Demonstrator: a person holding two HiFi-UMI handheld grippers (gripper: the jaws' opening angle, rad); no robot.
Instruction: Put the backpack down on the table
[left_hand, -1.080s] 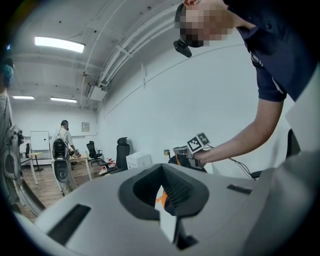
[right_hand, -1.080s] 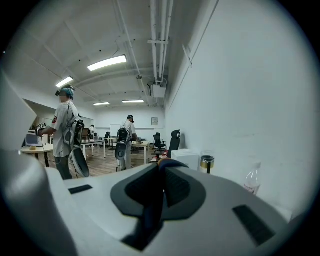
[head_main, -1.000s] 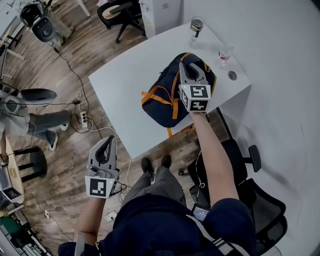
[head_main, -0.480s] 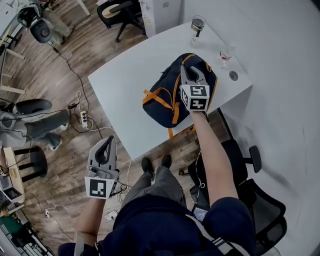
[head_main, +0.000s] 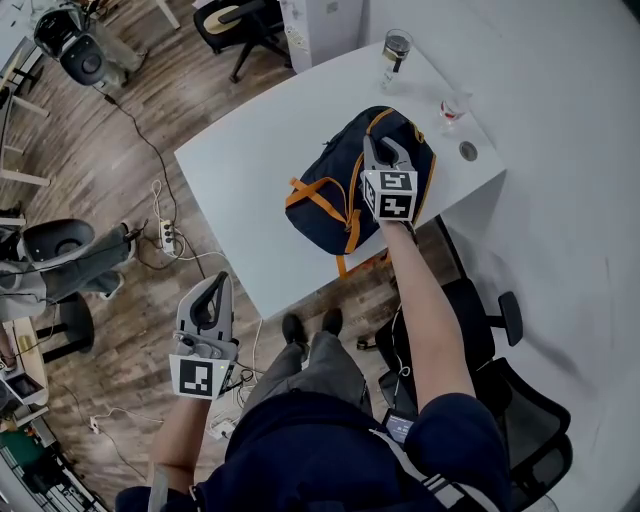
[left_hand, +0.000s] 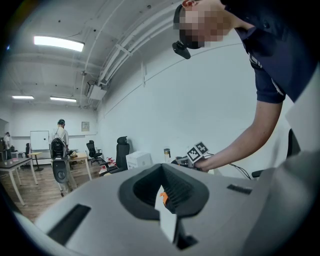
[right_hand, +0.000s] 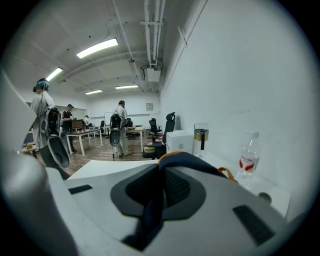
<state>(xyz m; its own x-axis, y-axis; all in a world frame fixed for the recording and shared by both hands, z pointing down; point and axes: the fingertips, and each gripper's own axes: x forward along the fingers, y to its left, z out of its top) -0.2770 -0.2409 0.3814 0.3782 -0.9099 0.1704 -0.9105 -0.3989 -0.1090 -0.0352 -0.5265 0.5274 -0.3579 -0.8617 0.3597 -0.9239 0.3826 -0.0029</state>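
The navy backpack (head_main: 335, 195) sits on the white counter (head_main: 240, 150), handle clamped in the right tongs (head_main: 375, 150) — contents unseen. A glass tumbler (head_main: 395, 48) and a plastic bottle (head_main: 452, 107) stand beyond it, apart. The left tongs (head_main: 211, 290) — closed, empty — hang over the floor (head_main: 120, 140).

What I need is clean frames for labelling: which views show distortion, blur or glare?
Head view: even light, sharp on the backpack, mild wide-lens bending. Left gripper view: fisheye, dark corners, ceiling lamp blown out, left tool soft. Right gripper view: same fisheye; its strap in the right tool is blurred.
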